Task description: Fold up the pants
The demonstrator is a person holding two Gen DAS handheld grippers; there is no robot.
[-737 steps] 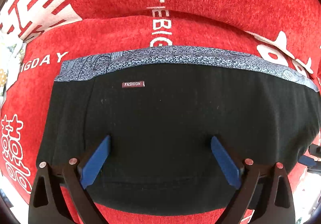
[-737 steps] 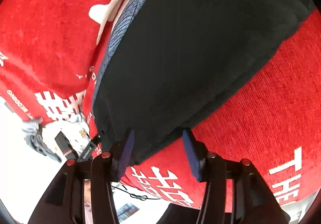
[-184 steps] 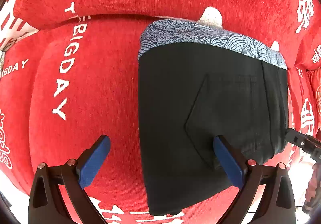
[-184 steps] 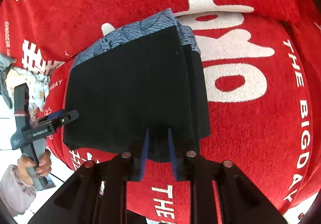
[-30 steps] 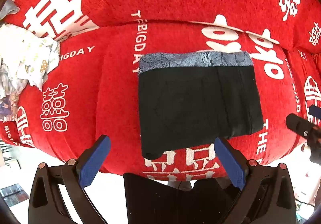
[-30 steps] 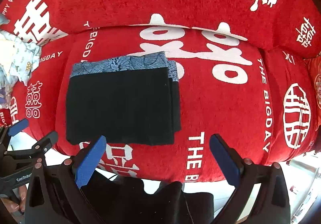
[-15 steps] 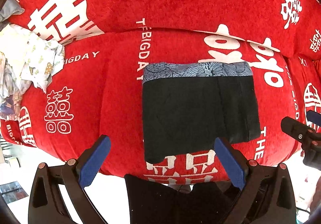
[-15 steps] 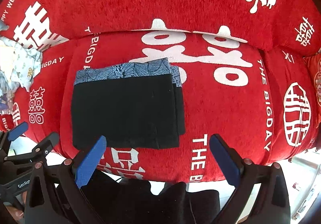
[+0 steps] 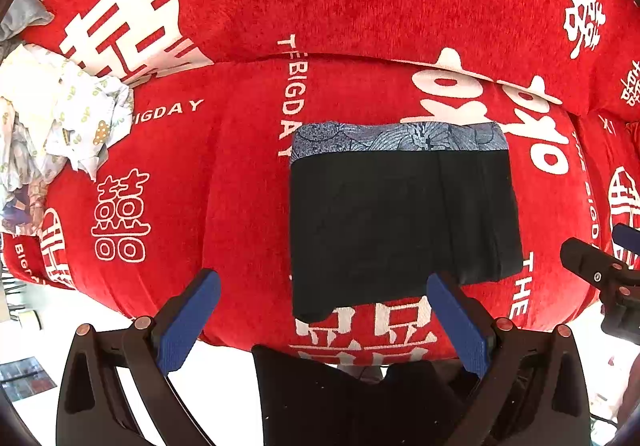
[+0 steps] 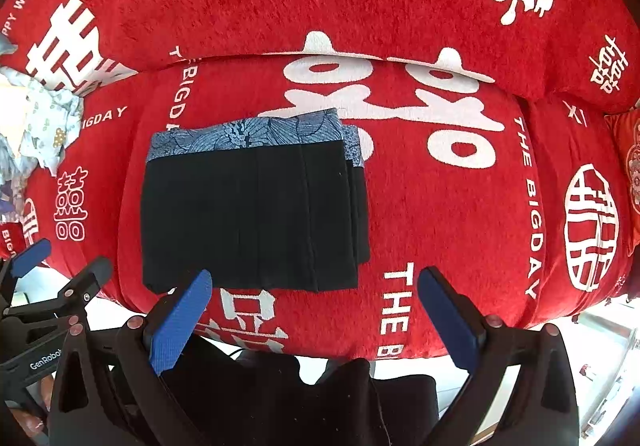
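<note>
Both grippers hang spread and empty, drawn back from the sofa compared with a second ago: the left gripper [image 9: 324,320] frames the near edge of the cushion at the bottom of its view, and the right gripper [image 10: 316,316] does the same. Seconds earlier the right one was pinching the cloth; now nothing touches it. The pants [image 10: 252,214] lie left of centre on the red sofa cushion [image 10: 440,206] as a compact black rectangle, patterned waistband [image 9: 400,137] at the far edge. Folding looks finished. A crumpled pale garment [image 9: 52,118] sits at upper left.
</note>
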